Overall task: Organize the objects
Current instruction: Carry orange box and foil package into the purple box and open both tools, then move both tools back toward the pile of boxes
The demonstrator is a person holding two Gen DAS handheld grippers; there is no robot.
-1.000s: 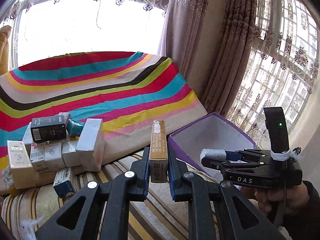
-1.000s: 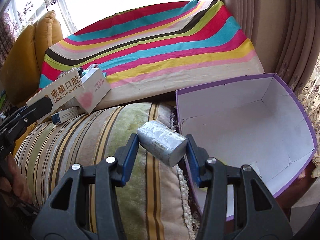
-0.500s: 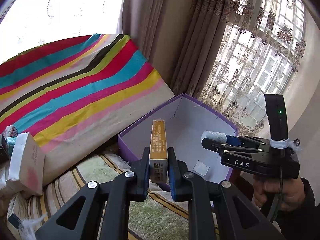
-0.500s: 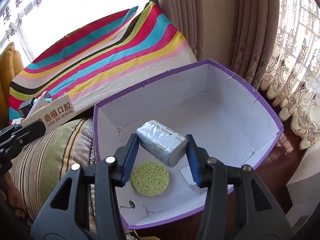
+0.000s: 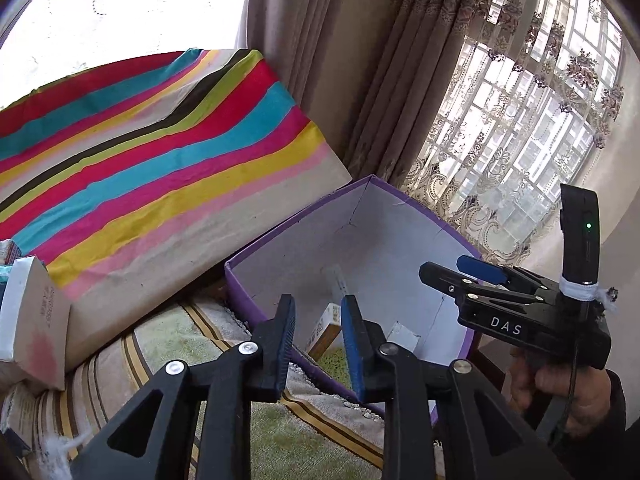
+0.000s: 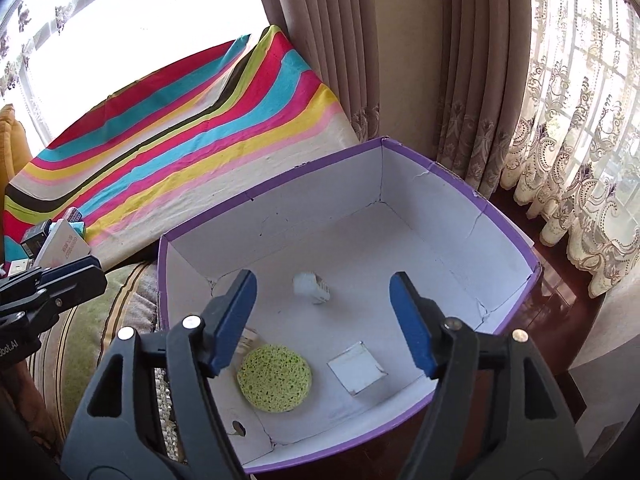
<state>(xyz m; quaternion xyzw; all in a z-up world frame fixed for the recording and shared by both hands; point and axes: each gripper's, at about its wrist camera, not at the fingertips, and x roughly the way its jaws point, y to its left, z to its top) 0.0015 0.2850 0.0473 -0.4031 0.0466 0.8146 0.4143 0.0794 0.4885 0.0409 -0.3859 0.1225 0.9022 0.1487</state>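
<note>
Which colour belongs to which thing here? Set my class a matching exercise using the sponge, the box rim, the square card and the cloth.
Things:
1 sponge
2 box rim
3 square card
4 cloth

Colours:
a white
b many-coloured stripes
c green
d purple

Pairs: 1-c, 2-d, 3-a, 4-b
</note>
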